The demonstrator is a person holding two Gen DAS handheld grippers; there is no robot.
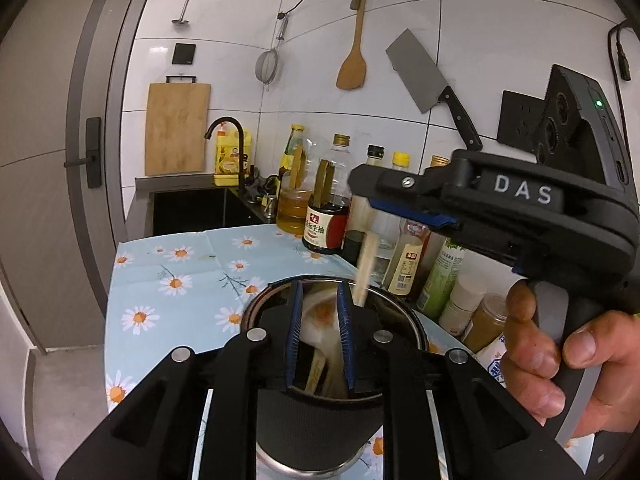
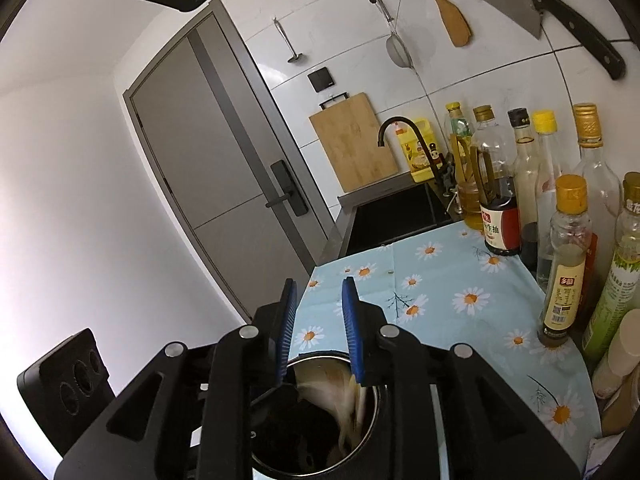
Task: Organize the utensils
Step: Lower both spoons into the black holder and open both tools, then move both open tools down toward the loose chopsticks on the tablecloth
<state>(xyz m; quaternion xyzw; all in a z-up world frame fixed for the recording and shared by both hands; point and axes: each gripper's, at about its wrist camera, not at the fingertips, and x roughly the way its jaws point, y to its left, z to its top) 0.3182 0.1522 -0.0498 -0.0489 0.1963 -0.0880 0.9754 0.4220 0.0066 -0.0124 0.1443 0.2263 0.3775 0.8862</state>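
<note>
A dark, metal-rimmed utensil holder (image 1: 400, 312) stands on the daisy-print cloth (image 1: 180, 280). Inside it are a white spoon (image 1: 320, 316) and several wooden handles. My left gripper (image 1: 322, 332) hangs over the holder's mouth, blue pads a little apart and pressing on nothing. My right gripper (image 1: 366, 200) comes in from the right, above the holder. A blurred wooden stick (image 1: 366, 268) hangs free below its tips, with its lower end at the rim. In the right wrist view the right gripper (image 2: 320, 332) is open and empty above the holder (image 2: 324, 357), where a pale utensil (image 2: 354, 400) is smeared by motion.
A row of sauce and oil bottles (image 1: 324, 216) lines the wall on the right, with jars (image 1: 464, 304) near the holder. A black sink (image 1: 192, 208) with a faucet (image 1: 228, 128) lies beyond the cloth. A cutting board (image 1: 176, 128), a spatula (image 1: 354, 64) and a cleaver (image 1: 420, 76) hang on the tiles. A hand (image 1: 560, 360) holds the right gripper.
</note>
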